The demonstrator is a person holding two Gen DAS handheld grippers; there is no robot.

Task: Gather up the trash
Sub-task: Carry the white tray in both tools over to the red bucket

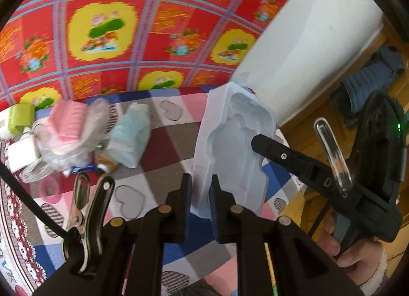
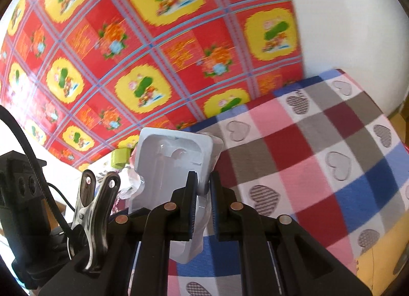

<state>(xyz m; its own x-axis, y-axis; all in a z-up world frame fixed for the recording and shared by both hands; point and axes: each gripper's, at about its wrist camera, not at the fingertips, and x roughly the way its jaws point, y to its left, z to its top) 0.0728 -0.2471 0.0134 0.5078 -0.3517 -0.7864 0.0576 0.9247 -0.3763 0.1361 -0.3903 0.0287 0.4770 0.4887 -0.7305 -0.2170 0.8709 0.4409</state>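
Both the left hand-held gripper (image 1: 200, 198) and the right hand-held gripper (image 2: 203, 193) are clamped on one pale moulded plastic tray (image 1: 230, 147), lifted above the checked surface (image 1: 163, 142); beyond lies one trash pile (image 1: 71, 140) (pieces too blurred to count), well apart

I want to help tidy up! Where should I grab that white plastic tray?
Pinch the white tray by its thin flat edge, coming in edge-on from the side. Its middle is hollow and bumpy, so jaws would probably slip or squash it there. The left gripper and right gripper both pinch its edge.
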